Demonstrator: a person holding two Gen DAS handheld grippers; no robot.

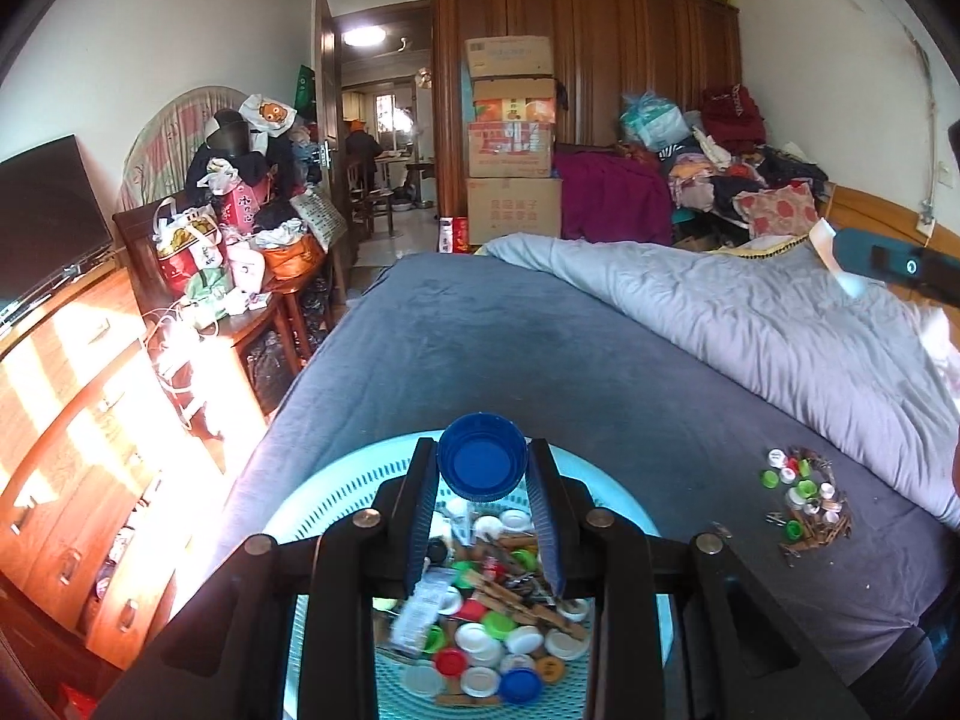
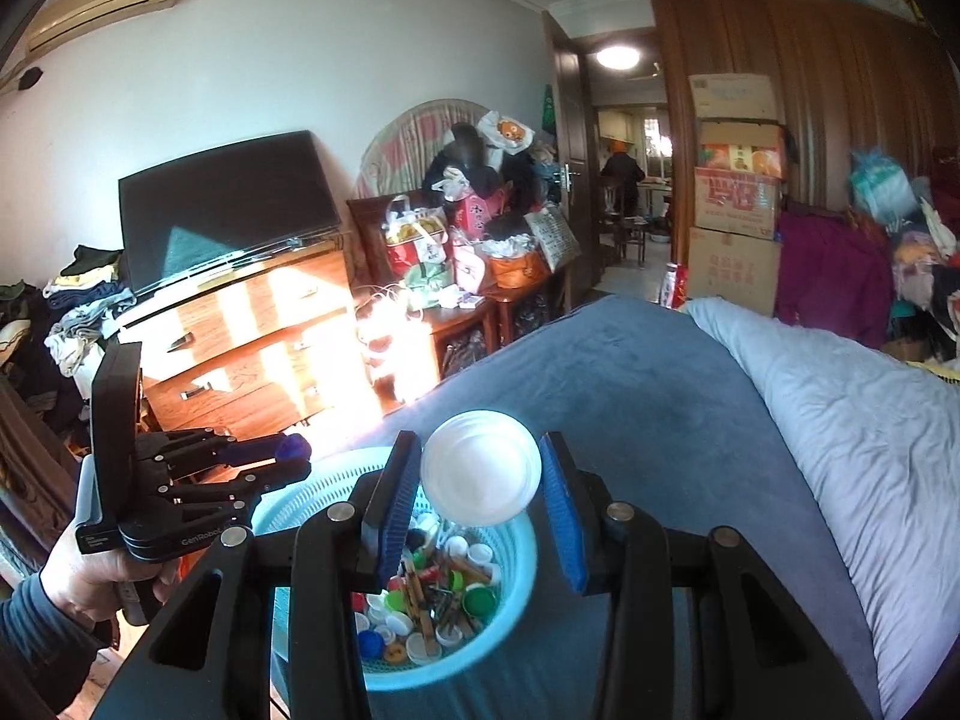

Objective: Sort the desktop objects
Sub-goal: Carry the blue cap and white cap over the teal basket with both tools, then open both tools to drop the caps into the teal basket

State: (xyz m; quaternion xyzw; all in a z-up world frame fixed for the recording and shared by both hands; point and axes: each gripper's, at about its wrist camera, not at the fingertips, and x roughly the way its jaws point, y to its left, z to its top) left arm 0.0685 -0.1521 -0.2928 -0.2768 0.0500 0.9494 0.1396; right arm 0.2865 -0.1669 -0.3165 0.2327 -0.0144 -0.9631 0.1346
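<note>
My left gripper is shut on a blue bottle cap, which hangs above a light-blue basket. The basket holds several caps and wooden clothespins. In the right wrist view my right gripper is shut on a white cap over the same basket. A hand holds the left gripper at the left of that view, with the blue cap at its tips. The right gripper shows at the left wrist view's right edge. A small pile of caps and clothespins lies on the bed to the right.
The basket sits on a grey-blue bed sheet. A pale quilt is bunched along the bed's right side. A wooden dresser with a TV and a cluttered side table stand to the left. Stacked cardboard boxes stand beyond the bed.
</note>
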